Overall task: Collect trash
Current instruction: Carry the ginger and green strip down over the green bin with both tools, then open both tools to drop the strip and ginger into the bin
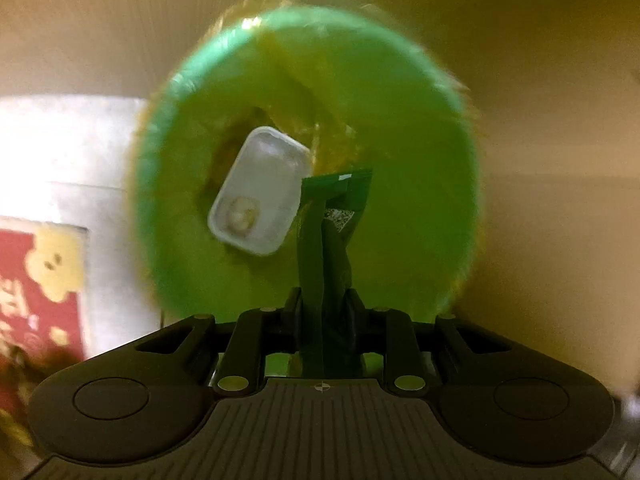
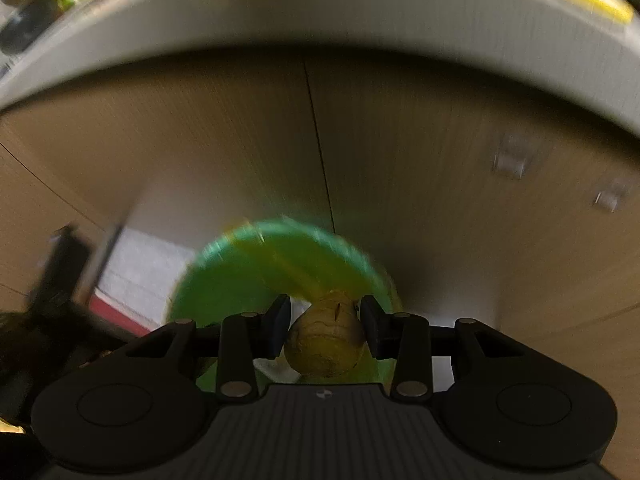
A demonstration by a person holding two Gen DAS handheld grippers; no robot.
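The green wrapper, a flat strip of dark green packaging with a small printed label near its upper end, is clamped between the narrowly closed fingers of the left gripper and stands up from them. It hangs directly over the mouth of the green bin, which is lined with a yellowish bag. A white plastic tray with a pale food remnant in one corner lies inside the bin, just left of the wrapper's upper end. The brown round item, wrinkled on its surface, is held between the fingers of the right gripper, which press it on both sides. In the right wrist view it sits above the near edge of the green bin; that view is blurred. Beside the bin, to its left, stands a white box with a red printed panel. Behind the bin rise tan cabinet doors, divided by a vertical seam, and a pale bench edge runs above them.
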